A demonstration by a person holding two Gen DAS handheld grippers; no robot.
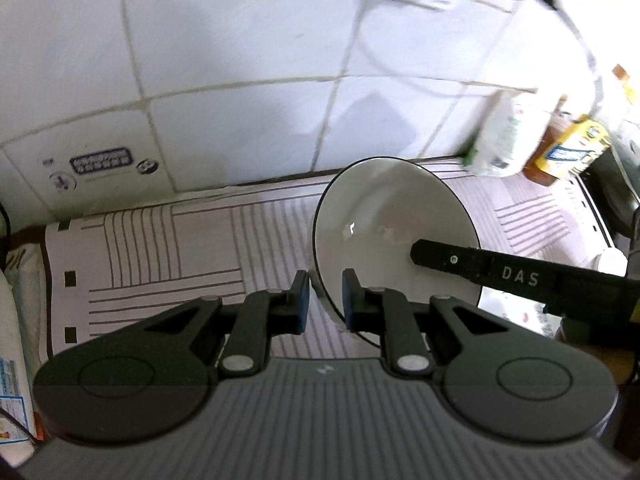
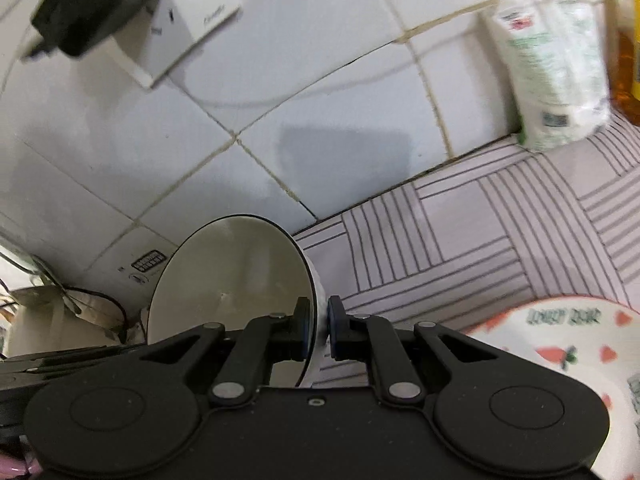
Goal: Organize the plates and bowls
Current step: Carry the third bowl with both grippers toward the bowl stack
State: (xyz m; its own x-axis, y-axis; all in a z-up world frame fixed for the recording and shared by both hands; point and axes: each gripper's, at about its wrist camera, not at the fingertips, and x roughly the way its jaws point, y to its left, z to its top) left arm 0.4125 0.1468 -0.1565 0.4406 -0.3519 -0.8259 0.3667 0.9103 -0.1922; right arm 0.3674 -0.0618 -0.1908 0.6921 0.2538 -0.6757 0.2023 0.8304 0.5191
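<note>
Tiled wall, striped mat [image 1: 160, 248]; white bowl [image 1: 384, 216] tilted, rim clamped by left claw [image 1: 325, 300] and right claw [image 2: 319, 330].

A wall of glossy white tiles [image 1: 224, 60] with yellowed grout fills the view from nine to two o'clock, lit evenly and showing soft grey shadows. Below it lies a counter mat [image 1: 168, 248] of pale cloth with dark line blocks, meeting the wall at a dark seam. A white socket box [image 2: 192, 12] with a black plug [image 2: 92, 8] hangs on the tiles at eleven o'clock.
</note>
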